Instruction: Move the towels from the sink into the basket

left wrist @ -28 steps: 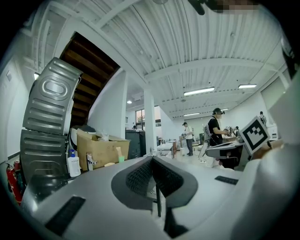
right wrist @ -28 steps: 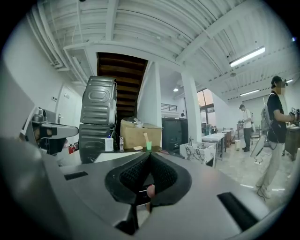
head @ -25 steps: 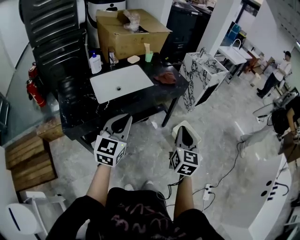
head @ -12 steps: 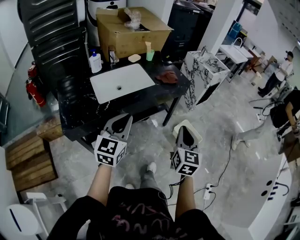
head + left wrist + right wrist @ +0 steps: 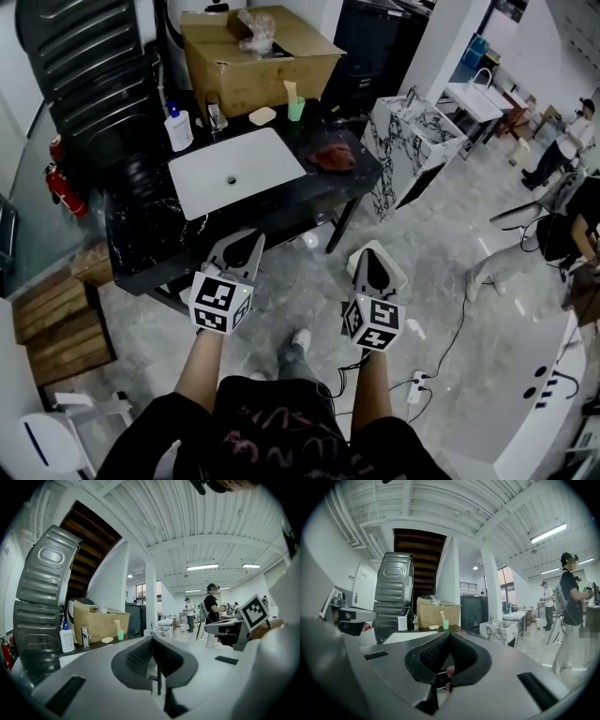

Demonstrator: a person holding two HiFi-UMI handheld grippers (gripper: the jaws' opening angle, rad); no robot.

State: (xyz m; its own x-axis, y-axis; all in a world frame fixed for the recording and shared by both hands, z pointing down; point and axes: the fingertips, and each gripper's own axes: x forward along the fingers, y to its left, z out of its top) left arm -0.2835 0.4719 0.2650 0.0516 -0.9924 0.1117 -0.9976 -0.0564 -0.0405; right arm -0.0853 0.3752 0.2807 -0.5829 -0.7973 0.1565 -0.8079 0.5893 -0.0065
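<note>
Left gripper (image 5: 250, 236), right gripper (image 5: 367, 253) — jaws together, facing the sink (image 5: 267, 155)

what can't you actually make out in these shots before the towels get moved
Basket: in no view, so its place is unknown.
Reddish cloth beside the sink: head view, too small to tell one towel from several.
Cardboard box: head view, crumpled wrap on top hides its contents.
Bottle label: head view, too small to read.
Space under the counter: head view, lost in shadow.
</note>
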